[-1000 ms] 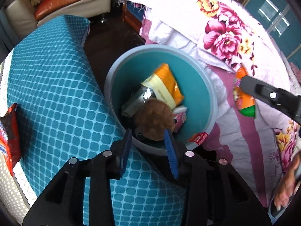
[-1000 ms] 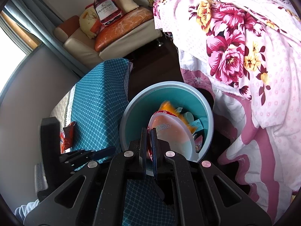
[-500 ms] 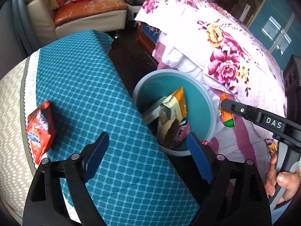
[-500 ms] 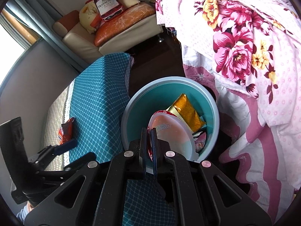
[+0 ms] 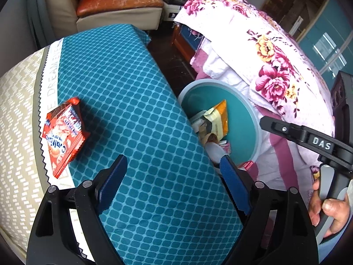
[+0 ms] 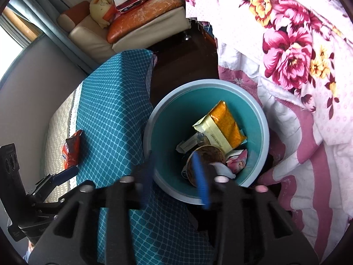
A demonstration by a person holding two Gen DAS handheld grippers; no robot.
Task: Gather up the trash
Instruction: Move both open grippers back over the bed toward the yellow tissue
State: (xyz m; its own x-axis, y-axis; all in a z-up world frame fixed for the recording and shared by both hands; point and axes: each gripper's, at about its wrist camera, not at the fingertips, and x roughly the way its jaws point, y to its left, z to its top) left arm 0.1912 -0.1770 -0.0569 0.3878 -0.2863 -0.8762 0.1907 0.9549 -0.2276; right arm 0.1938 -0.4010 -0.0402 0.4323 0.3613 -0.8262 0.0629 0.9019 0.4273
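A teal bin (image 6: 207, 82) stands on the floor between the covered table and the bed. It holds an orange and cream packet (image 6: 222, 125), a brown round piece (image 6: 209, 154) and other wrappers. My right gripper (image 6: 174, 172) hangs over the bin's near rim, blurred. Its jaws are opening and nothing is between them. My left gripper (image 5: 173, 163) stands open and empty above the blue checked cloth (image 5: 132, 88). A red snack packet (image 5: 64, 137) lies on the cloth, to the left of and beyond the left fingers. The same red snack packet (image 6: 71, 149) shows in the right wrist view.
A bed with a flowered quilt (image 6: 286, 55) crowds the bin on the right. Behind the table stands a cream sofa (image 6: 141, 22) with cushions and a bottle-shaped pillow. Dark floor (image 6: 187, 55) lies between them. A hand (image 5: 328, 212) grips the right tool's handle.
The left gripper opened, dropped the brown piece into the bin and swung left over the cloth. The right gripper let go of its round white and orange wrapper and its jaws parted.
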